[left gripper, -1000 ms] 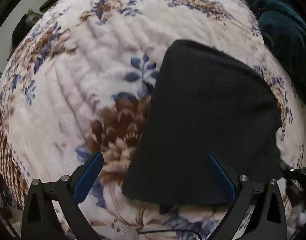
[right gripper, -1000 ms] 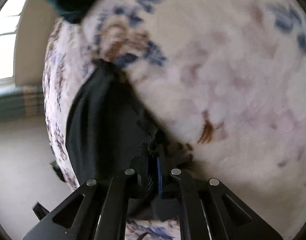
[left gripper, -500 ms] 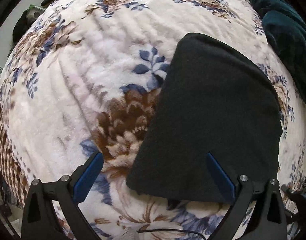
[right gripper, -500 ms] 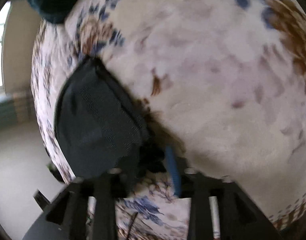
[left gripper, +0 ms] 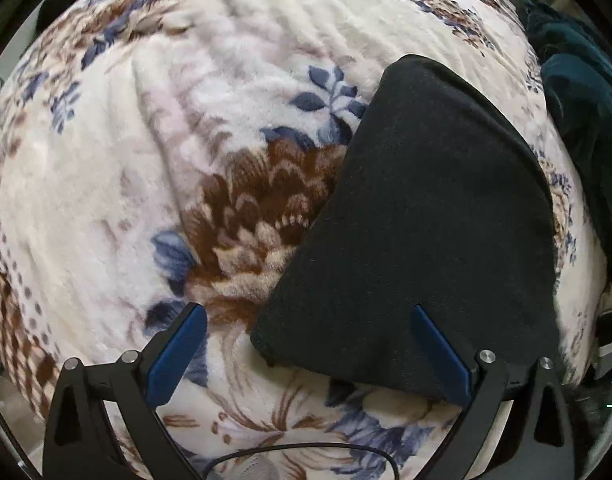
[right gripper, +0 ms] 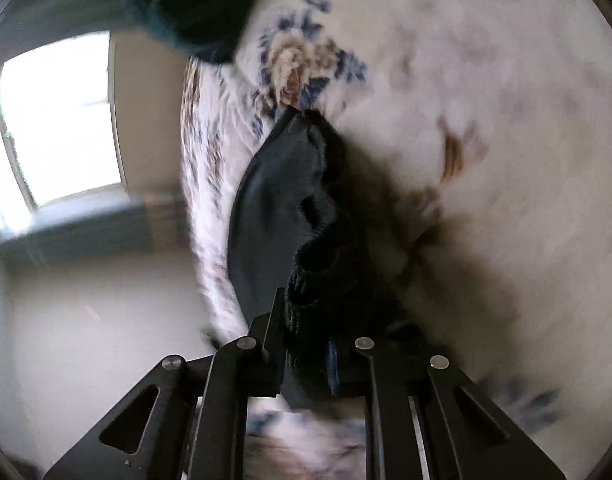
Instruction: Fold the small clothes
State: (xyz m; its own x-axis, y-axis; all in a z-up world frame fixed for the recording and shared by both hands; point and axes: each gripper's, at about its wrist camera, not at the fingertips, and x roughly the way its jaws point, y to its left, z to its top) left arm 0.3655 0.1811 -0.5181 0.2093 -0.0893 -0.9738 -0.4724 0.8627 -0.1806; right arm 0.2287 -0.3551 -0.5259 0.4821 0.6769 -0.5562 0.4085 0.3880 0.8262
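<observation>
Both wrist views closely overlook one blanket (left gripper: 106, 200).

A black knit garment (left gripper: 426, 216) is lying on a floral fleece blanket (left gripper: 146, 184), spread flat into a broad wedge shape with a rounded far corner and a straight near hem. Its fabric is looking dense and finely ribbed, dark all over, with no print showing. One long edge is running diagonally beside a large brown flower in the blanket's pattern. In the right wrist view the garment (right gripper: 274, 208) is appearing edge-on, its layers stacked, and one ribbed corner is bunching up into loose, rounded folds. That bunched corner is sitting between the closing jaws of the right tool (right gripper: 306, 356), lifted slightly off the blanket.
</observation>
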